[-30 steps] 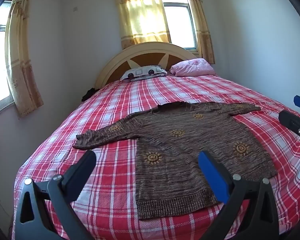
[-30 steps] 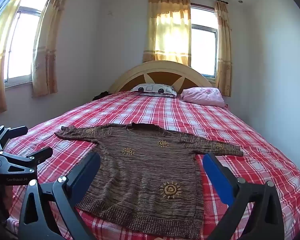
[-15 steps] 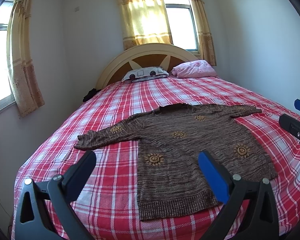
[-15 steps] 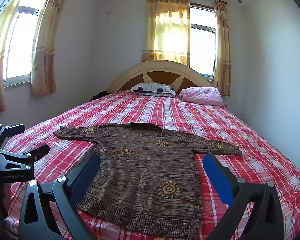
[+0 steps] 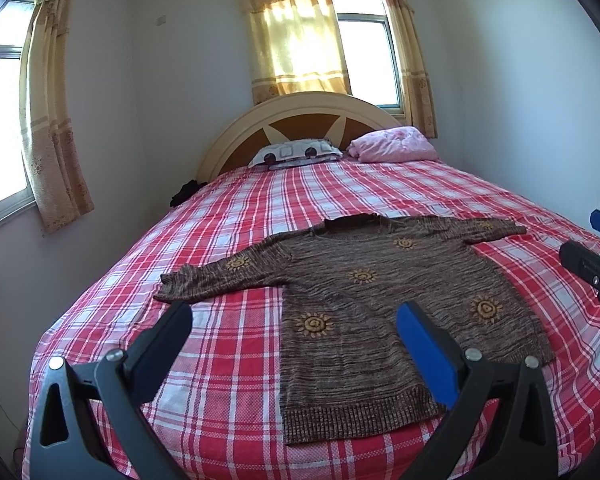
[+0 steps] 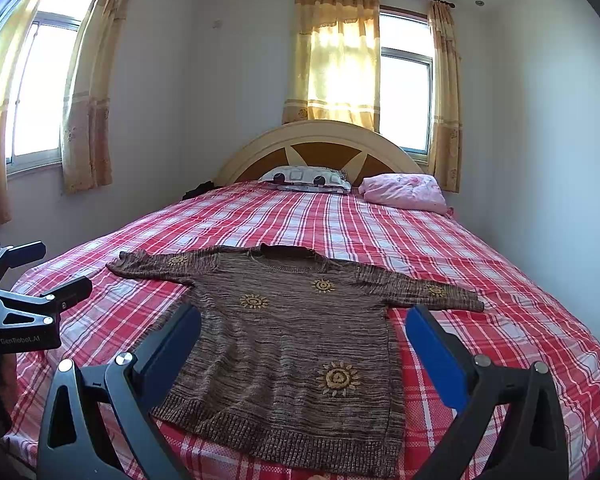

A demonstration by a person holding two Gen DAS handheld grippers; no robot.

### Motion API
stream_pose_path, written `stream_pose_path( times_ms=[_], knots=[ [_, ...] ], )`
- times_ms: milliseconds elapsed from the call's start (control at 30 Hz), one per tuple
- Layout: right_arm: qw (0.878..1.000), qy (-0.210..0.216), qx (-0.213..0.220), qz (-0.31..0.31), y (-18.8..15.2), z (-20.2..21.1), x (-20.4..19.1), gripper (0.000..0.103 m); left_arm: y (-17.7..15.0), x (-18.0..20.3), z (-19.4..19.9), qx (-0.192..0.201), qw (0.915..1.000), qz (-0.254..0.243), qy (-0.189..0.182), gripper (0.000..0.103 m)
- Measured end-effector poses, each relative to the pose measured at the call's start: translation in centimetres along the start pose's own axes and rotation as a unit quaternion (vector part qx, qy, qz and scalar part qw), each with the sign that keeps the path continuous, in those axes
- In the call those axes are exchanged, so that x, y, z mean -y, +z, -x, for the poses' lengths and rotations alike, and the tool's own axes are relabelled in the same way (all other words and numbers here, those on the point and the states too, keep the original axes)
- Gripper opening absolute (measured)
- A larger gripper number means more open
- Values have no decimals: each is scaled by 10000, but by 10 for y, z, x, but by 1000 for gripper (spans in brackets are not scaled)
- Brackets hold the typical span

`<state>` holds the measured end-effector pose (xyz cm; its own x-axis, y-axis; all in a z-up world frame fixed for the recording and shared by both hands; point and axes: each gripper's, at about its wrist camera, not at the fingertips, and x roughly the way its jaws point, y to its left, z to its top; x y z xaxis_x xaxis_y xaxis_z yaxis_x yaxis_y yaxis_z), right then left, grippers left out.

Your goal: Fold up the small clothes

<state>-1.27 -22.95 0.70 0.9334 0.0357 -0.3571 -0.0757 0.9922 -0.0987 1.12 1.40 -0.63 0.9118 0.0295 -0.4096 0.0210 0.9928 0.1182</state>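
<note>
A brown knitted sweater [image 5: 380, 300] with yellow sun motifs lies flat on the bed [image 5: 260, 208], face up, both sleeves stretched out to the sides and its ribbed hem toward the foot of the bed; it rests on a red-and-white checked cover, nearer the foot than the pillows. The left tongs [image 5: 296, 336] hang above the foot of the bed with their jaws spread wide and nothing between them — the near hem of the sweater shows in the gap below; the right tongs [image 6: 304, 336] hover the same way, released and empty, over the lower half of the garment, not touching it. From the right wrist view the left tongs appear at the left edge, off the side of the mattress and well apart from the sweater's sleeve [image 6: 152, 266]; from the left wrist view a dark part of the right tool shows at the right edge. At the far end a patterned pillow [image 6: 306, 178] and a pink pillow [image 6: 404, 194] lie against the arched cream and brown headboard [image 6: 320, 146]; something dark sits at the left edge of the bed near the headboard, too small to tell what — yellow curtains [image 6: 336, 52] hang at the windows behind, sunlit.
</note>
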Motion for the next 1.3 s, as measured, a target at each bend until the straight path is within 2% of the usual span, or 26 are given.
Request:
stream_pose_path(
  times_ms=[1300],
  knots=[
    [9998,102,-187,-20,-5,-8,-1,102,-2,0,-9,-110,9999,-5,-15,103]
  ],
)
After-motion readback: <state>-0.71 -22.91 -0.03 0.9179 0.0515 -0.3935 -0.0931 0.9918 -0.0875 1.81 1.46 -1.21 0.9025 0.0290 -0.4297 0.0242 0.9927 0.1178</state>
